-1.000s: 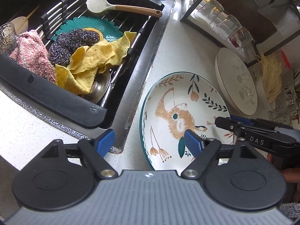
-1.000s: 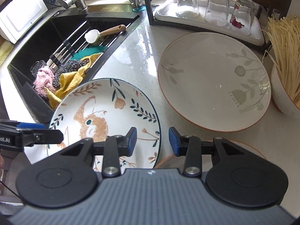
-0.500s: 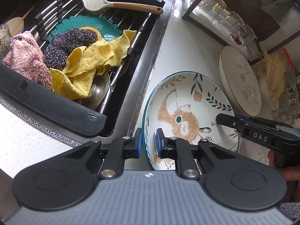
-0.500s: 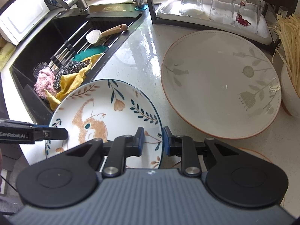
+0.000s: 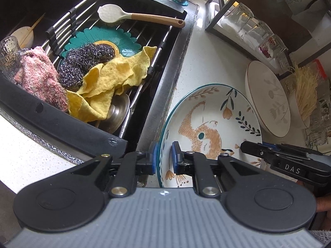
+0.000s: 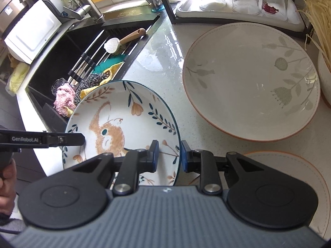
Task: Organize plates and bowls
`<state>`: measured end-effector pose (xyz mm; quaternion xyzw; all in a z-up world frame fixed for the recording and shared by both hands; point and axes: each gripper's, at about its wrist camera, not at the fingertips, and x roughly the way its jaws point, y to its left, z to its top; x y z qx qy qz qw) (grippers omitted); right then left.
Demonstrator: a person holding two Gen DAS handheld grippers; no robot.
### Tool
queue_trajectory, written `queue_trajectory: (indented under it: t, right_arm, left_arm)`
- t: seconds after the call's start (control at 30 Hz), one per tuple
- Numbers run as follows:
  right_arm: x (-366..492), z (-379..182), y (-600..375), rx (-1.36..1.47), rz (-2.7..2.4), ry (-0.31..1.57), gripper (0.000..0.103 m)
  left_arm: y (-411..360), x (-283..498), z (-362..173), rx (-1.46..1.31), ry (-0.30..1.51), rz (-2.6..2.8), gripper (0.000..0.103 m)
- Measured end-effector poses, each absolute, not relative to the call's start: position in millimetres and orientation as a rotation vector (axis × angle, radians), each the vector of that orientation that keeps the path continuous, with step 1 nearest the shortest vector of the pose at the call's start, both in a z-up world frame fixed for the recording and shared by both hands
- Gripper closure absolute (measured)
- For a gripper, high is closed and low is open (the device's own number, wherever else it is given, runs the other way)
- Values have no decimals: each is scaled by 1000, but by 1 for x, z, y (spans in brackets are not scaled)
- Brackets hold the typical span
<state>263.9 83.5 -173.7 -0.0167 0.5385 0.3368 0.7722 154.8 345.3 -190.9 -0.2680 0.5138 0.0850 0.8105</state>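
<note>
Both jaws have closed since earlier: left hand-held gripper and right hand-held gripper now pinch opposite rims of the squirrel plate on the table beside the sink; ceramic, stiff, slippery, breakable, rim grips suit.

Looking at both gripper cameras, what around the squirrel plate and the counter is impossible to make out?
- Squirrel plate: near edge hidden by the left gripper body, left view.
- Orange-rimmed dish: mostly behind the right gripper and cut by the frame, right view.
- Steel lid: half under the yellow cloth, left view.
- Glasses: blurred, left view.
</note>
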Motion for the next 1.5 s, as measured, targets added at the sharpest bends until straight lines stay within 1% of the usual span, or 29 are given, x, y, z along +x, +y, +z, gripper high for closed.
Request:
queue_trajectory:
  t: [0.37,0.8,0.97,1.27,1.5]
  right_arm:
    - [256,-147,69,-2,720,1098,78]
    - [250,-120,11,89,633,1040,78]
    - [250,-116,-14,128,610,1030,78]
    - [244,-119,-63,174,546,1005,77]
    - [233,-127,-95,201,478,1015,77]
  left_arm:
    - [337,169,-154,-524,1054,120,87]
    - [287,199,-121,-435,1044,-19,87]
    - [262,210,-118,-392,1035,-46,87]
    - [212,227,-127,-320,1080,-139,87]
    - [165,240,-122,-196,1080,-201,87]
